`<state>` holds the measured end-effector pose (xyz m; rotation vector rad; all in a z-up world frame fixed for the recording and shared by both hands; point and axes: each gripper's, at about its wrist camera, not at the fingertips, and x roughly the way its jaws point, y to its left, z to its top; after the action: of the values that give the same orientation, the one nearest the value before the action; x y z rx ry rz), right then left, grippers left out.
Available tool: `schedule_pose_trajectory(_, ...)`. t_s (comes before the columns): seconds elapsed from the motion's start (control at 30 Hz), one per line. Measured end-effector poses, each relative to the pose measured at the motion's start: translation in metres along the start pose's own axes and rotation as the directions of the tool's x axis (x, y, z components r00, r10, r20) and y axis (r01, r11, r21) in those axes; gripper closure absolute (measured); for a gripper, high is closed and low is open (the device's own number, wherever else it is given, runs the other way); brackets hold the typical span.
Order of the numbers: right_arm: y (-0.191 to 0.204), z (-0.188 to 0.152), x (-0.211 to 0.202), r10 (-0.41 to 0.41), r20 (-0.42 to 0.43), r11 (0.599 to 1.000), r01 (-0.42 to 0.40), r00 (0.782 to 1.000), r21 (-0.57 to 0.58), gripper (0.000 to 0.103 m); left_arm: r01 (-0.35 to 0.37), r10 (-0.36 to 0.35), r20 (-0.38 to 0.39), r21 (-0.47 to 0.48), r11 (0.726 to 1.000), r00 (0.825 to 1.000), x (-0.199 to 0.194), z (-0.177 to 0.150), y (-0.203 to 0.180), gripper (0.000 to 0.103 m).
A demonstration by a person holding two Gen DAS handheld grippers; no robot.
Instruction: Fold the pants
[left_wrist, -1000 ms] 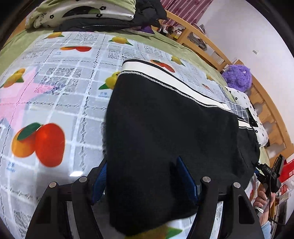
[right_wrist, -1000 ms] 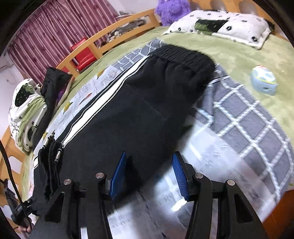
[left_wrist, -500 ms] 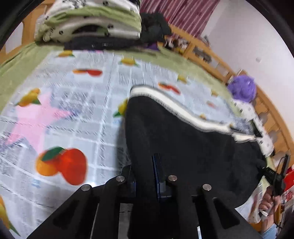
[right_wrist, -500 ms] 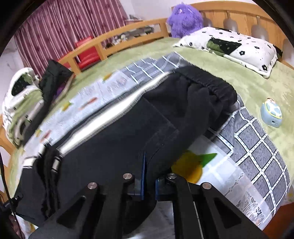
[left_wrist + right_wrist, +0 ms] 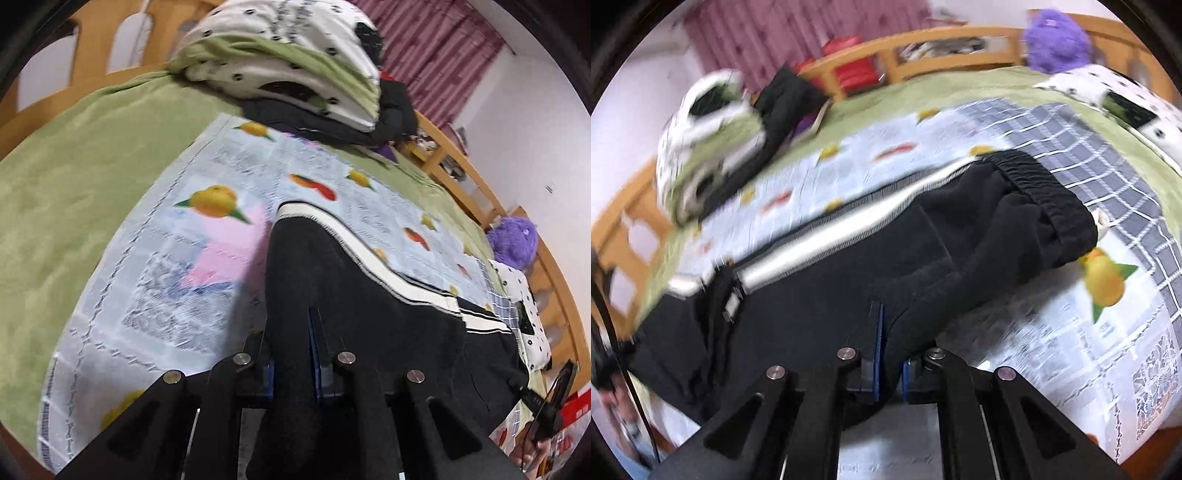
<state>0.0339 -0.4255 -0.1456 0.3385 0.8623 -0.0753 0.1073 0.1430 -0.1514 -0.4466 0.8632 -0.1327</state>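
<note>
Black pants (image 5: 332, 280) lie along the fruit-print sheet (image 5: 155, 280) ahead of my jaws. Left gripper (image 5: 291, 350) and right gripper (image 5: 888, 354) each pinch a near-edge fold. Thick fabric could slip free, I think, skewing the fold.

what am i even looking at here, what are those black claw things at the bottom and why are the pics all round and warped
These are two views from small fisheye cameras, which is why the pictures curve. Each camera sits on a hand-held two-finger gripper and looks forward along its fingers; a person holds one in each hand, and no robot arm is involved.

One picture comes from the left gripper, the other from the right gripper. The black frames at the bottom are the grippers themselves.

Both are shut on a pair of black pants with a white side stripe, pinching the near edge of the cloth. The pants lie on a fruit-print sheet over a green bed cover. Also there: folded bedding, a spotted pillow and a purple plush toy.
</note>
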Motion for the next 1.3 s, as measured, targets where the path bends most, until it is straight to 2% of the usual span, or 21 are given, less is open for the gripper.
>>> schedule_pose_trajectory(0.1, 0.005, -0.014, 0.011, -0.038, -0.069, 0.998, 0.035, 0.997, -0.048, 0.088, 0.003, -0.004, -0.038, -0.013, 1.000, 0.999, 0.006, -0.004, 0.007, 0.089)
schedule_pose_trajectory(0.17, -0.003, -0.017, 0.010, -0.040, -0.090, 0.999, 0.037, 0.995, -0.039, 0.085, -0.020, 0.021, -0.047, 0.011, 1.000, 0.999, 0.009, -0.008, 0.004, 0.088)
schedule_pose_trajectory(0.27, -0.023, -0.015, 0.001, -0.028, -0.076, 0.999, 0.030, 0.997, 0.026, 0.068, -0.066, 0.069, -0.069, 0.045, 0.997, 0.995, 0.014, -0.011, -0.004, 0.084)
schedule_pose_trajectory(0.33, -0.037, -0.012, -0.006, -0.036, -0.043, 0.997, 0.039, 0.998, 0.071, 0.061, -0.093, 0.097, -0.080, 0.053, 0.994, 0.992, 0.015, -0.012, -0.005, 0.076)
schedule_pose_trajectory(0.4, -0.055, -0.009, -0.006, -0.047, -0.015, 0.989, 0.049, 0.999, 0.137, 0.056, -0.099, 0.104, -0.093, 0.056, 0.994, 0.990, 0.016, -0.012, -0.005, 0.058)
schedule_pose_trajectory(0.47, -0.071, -0.002, 0.004, -0.049, -0.009, 0.976, 0.050, 0.999, 0.213, 0.055, -0.101, 0.105, -0.090, 0.048, 0.994, 0.990, 0.018, -0.013, -0.006, 0.050)
schedule_pose_trajectory(0.53, -0.084, 0.004, 0.018, -0.029, -0.011, 0.958, 0.031, 1.000, 0.285, 0.055, -0.112, 0.115, -0.088, 0.047, 0.993, 0.989, 0.020, -0.013, -0.008, 0.047)
schedule_pose_trajectory(0.67, -0.087, 0.019, 0.047, -0.083, -0.023, 0.965, 0.086, 0.996, 0.249, 0.051, -0.143, 0.149, -0.110, 0.059, 0.988, 0.983, 0.033, -0.015, -0.013, 0.043)
schedule_pose_trajectory(0.73, -0.084, 0.022, 0.053, -0.119, -0.014, 0.966, 0.119, 0.993, 0.228, 0.060, -0.167, 0.175, -0.111, 0.077, 0.983, 0.978, 0.039, -0.017, -0.016, 0.043)
schedule_pose_trajectory(0.77, -0.082, 0.024, 0.051, -0.130, -0.002, 0.967, 0.128, 0.991, 0.223, 0.072, -0.174, 0.183, -0.104, 0.085, 0.981, 0.978, 0.041, -0.018, -0.017, 0.043)
schedule_pose_trajectory(0.8, -0.082, 0.027, 0.046, -0.137, 0.027, 0.968, 0.128, 0.990, 0.215, 0.079, -0.179, 0.186, -0.084, 0.089, 0.980, 0.979, 0.042, -0.018, -0.018, 0.050)
schedule_pose_trajectory(0.87, -0.085, 0.033, 0.031, -0.117, 0.110, 0.974, 0.092, 0.987, 0.208, 0.081, -0.160, 0.167, -0.082, 0.087, 0.983, 0.982, 0.043, -0.017, -0.020, 0.055)
schedule_pose_trajectory(0.93, -0.085, 0.043, 0.019, -0.131, 0.163, 0.978, 0.100, 0.978, 0.184, 0.081, -0.122, 0.130, -0.109, 0.072, 0.990, 0.986, 0.046, -0.016, -0.023, 0.055)
schedule_pose_trajectory(0.97, -0.086, 0.048, 0.021, -0.156, 0.151, 0.975, 0.128, 0.976, 0.179, 0.080, -0.116, 0.124, -0.120, 0.070, 0.991, 0.985, 0.048, -0.017, -0.026, 0.055)
schedule_pose_trajectory(1.0, -0.090, 0.049, 0.026, -0.170, 0.127, 0.970, 0.143, 0.977, 0.196, 0.073, -0.125, 0.134, -0.122, 0.079, 0.989, 0.983, 0.049, -0.018, -0.028, 0.052)
schedule_pose_trajectory(1.07, -0.101, 0.046, 0.044, -0.177, 0.017, 0.957, 0.168, 0.984, 0.235, 0.060, -0.156, 0.173, -0.128, 0.127, 0.979, 0.977, 0.050, -0.020, -0.035, 0.048)
schedule_pose_trajectory(1.1, -0.105, 0.044, 0.055, -0.176, -0.055, 0.956, 0.184, 0.983, 0.230, 0.059, -0.158, 0.179, -0.143, 0.148, 0.976, 0.973, 0.048, -0.022, -0.038, 0.045)
schedule_pose_trajectory(1.13, -0.105, 0.042, 0.058, -0.172, -0.079, 0.958, 0.185, 0.982, 0.218, 0.059, -0.151, 0.174, -0.147, 0.151, 0.977, 0.974, 0.046, -0.023, -0.038, 0.044)
schedule_pose_trajectory(1.2, -0.097, 0.040, 0.050, -0.205, -0.072, 0.964, 0.214, 0.976, 0.158, 0.059, -0.139, 0.160, -0.144, 0.145, 0.980, 0.977, 0.036, -0.027, -0.037, 0.042)
schedule_pose_trajectory(1.23, -0.091, 0.038, 0.040, -0.250, -0.067, 0.959, 0.257, 0.966, 0.118, 0.059, -0.132, 0.152, -0.146, 0.138, 0.982, 0.978, 0.031, -0.029, -0.035, 0.041)
schedule_pose_trajectory(1.3, -0.083, 0.033, 0.022, -0.274, -0.047, 0.956, 0.277, 0.961, 0.093, 0.059, -0.112, 0.128, -0.158, 0.106, 0.988, 0.979, 0.020, -0.037, -0.029, 0.041)
